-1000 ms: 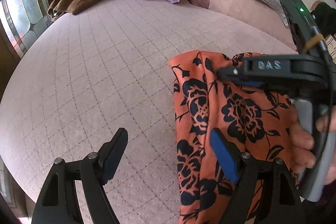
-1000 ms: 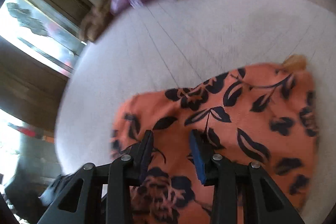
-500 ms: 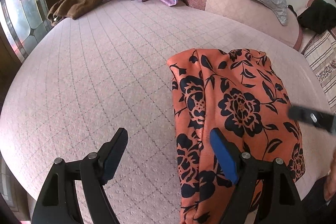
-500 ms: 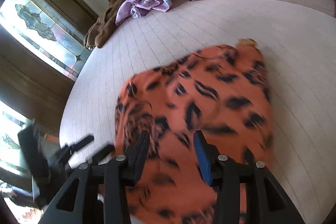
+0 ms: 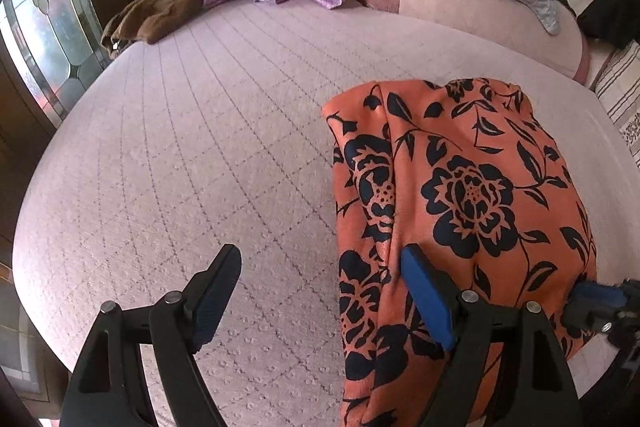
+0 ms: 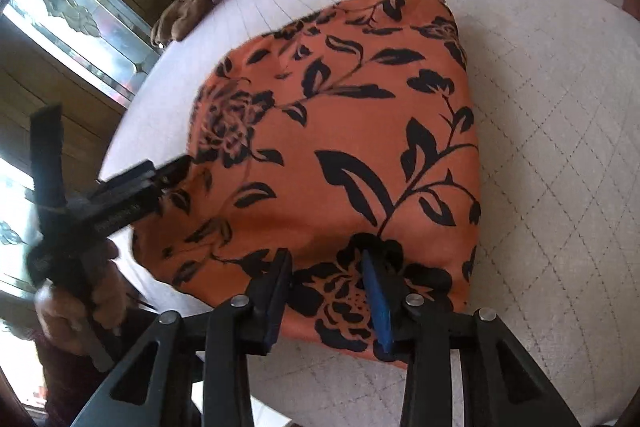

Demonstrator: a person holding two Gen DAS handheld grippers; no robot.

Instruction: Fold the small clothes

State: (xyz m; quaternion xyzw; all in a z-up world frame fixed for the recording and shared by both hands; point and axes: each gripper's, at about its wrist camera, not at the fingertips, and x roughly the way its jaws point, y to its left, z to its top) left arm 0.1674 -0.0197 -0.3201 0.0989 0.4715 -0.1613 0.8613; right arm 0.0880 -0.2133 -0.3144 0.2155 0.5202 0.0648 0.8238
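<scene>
- One orange flowered garment (image 5: 460, 195) is laid folded on the pink bedspread (image 5: 200, 147).
- The left gripper (image 5: 320, 291) is spread wide, one finger over the garment's edge, nothing gripped.
- The right gripper (image 6: 328, 291) is held partly open above the near hem, nothing clamped.

The right gripper (image 6: 326, 291) has pulled back from above the orange floral garment (image 6: 344, 147) to its near edge, leaving the folded cloth uncovered in the left wrist view.
</scene>
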